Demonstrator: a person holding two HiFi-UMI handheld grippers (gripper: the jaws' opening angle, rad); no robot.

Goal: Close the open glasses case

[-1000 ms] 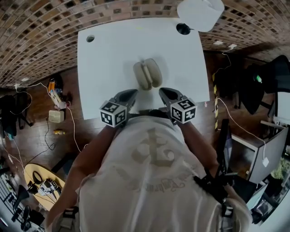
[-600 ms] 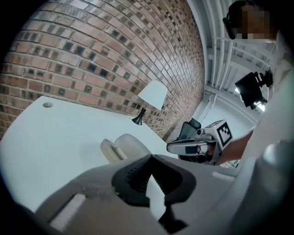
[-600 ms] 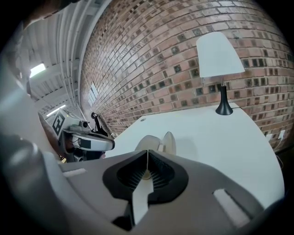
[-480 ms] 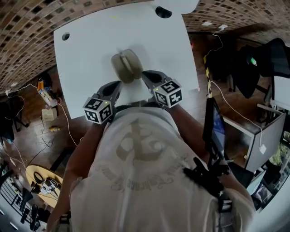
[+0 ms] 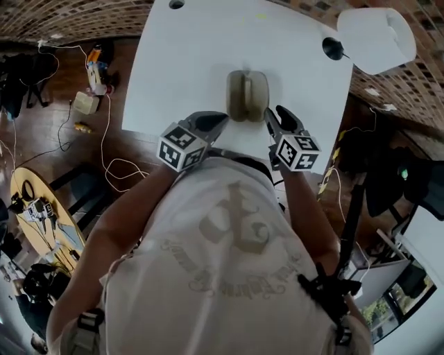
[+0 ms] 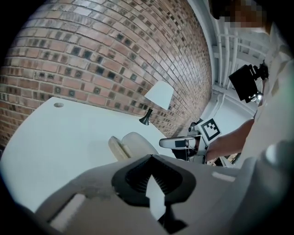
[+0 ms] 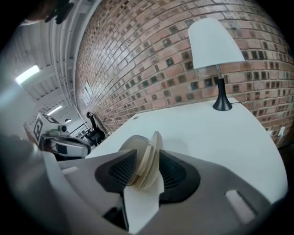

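Note:
The beige glasses case (image 5: 248,95) lies on the white table (image 5: 187,69), its two shells parted in a narrow V. My right gripper (image 5: 276,113) is at the case's near right end. Its jaws have just been opening, and in the right gripper view the edge of the case (image 7: 146,149) shows between the spread pads of the right gripper (image 7: 146,158); no pad clearly presses on it. My left gripper (image 5: 220,118) hangs shut just short of the case's near left corner. From the left gripper (image 6: 150,159) the case (image 6: 131,143) lies ahead, apart from it.
A lamp with a white shade (image 5: 376,38) and black base (image 5: 332,48) stands at the table's far right corner. A cable hole (image 5: 175,4) is at the far left. Cables and small devices (image 5: 87,102) litter the wooden floor at left, by a round yellow table (image 5: 35,215).
My right gripper has moved forward up to the case's near right end and its jaws have spread from shut. The left gripper has hardly moved. The head camera has swung.

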